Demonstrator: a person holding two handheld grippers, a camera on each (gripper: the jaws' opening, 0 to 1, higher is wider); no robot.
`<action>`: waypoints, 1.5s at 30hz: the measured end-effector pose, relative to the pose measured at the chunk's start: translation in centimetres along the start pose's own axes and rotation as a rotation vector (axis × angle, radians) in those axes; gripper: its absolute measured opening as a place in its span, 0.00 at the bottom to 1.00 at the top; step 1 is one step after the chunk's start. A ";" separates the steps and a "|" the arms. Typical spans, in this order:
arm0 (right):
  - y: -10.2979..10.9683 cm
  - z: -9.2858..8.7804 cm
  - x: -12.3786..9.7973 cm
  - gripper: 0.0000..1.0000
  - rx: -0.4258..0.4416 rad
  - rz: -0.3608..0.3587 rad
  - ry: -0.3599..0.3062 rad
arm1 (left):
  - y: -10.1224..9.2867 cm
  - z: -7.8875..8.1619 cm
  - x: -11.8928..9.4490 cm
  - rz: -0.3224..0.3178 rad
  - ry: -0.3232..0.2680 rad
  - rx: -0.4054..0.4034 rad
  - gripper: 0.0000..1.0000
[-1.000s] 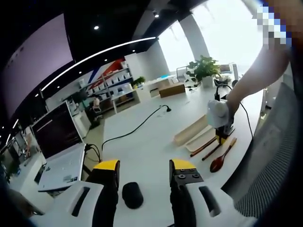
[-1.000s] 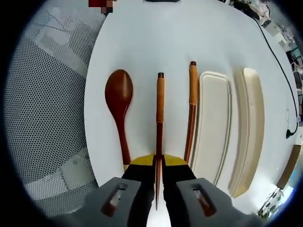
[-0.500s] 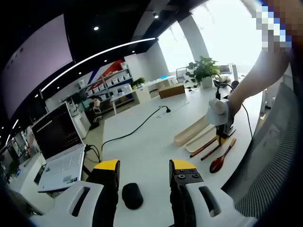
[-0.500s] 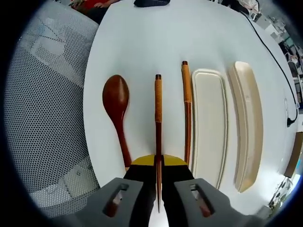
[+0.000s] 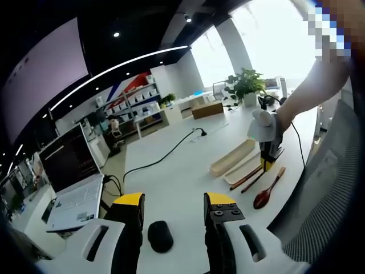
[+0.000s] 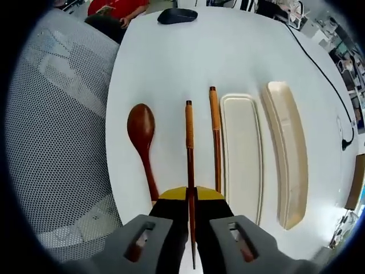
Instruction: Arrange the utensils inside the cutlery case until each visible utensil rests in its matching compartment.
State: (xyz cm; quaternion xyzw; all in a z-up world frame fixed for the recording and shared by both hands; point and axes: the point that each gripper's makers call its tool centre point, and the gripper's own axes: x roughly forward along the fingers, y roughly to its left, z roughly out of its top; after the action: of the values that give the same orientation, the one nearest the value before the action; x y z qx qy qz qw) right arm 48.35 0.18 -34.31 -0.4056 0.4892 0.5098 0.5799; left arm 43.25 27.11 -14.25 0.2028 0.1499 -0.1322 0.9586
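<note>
My right gripper [image 6: 191,194] is shut on a brown chopstick [image 6: 189,142], which points straight ahead above the white table [image 6: 171,63]. To its left lies a dark wooden spoon [image 6: 142,134]; to its right lies a second chopstick [image 6: 215,134] beside the cream cutlery case tray [image 6: 242,154], with the case lid [image 6: 285,151] further right. In the left gripper view my left gripper [image 5: 171,202] is open over the table, far from the right gripper [image 5: 266,142], the case [image 5: 232,157] and the spoon [image 5: 268,188].
A black mouse [image 5: 160,236] sits just ahead of the left gripper, and a laptop [image 5: 71,188] stands to the left. A black cable [image 5: 165,154] runs across the table. A mesh chair [image 6: 57,142] borders the table edge by the spoon.
The right gripper has risen with the chopstick in it, so the spoon, second chopstick and case look smaller. The left gripper has stayed put.
</note>
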 end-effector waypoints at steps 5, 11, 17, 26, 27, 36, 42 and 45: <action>-0.2 0.0 -0.7 0.00 0.005 -0.004 -0.018 | 0.0 0.0 0.0 0.000 0.001 0.002 0.42; -0.2 0.1 -1.6 0.00 0.011 -0.004 -0.046 | 0.0 -0.1 0.0 0.000 0.001 0.003 0.42; -0.4 -0.3 -1.7 0.00 0.007 -0.015 -0.038 | 0.0 -0.2 0.0 -0.002 0.001 0.004 0.42; -2.0 0.1 -3.3 0.00 0.014 -0.048 -0.066 | 0.0 -0.2 0.0 -0.003 0.001 0.002 0.42; -2.2 0.1 -3.4 0.00 0.017 -0.048 -0.064 | 0.0 -0.3 0.0 -0.004 0.001 0.004 0.42; -4.9 0.5 -4.7 0.00 0.009 -0.090 -0.059 | -0.3 0.1 -0.2 -0.005 0.004 0.001 0.42; -6.5 1.0 -5.3 0.00 -0.016 -0.111 -0.064 | -0.5 0.3 -0.2 -0.005 0.009 -0.001 0.42; -7.1 1.1 -5.2 0.00 -0.031 -0.117 -0.056 | -0.6 0.3 -0.2 -0.009 0.013 0.001 0.42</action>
State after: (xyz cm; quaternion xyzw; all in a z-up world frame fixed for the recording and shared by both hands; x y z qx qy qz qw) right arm 55.51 -0.78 -29.23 -0.4280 0.4403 0.4937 0.6158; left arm 42.97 26.52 -14.17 0.2033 0.1570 -0.1350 0.9570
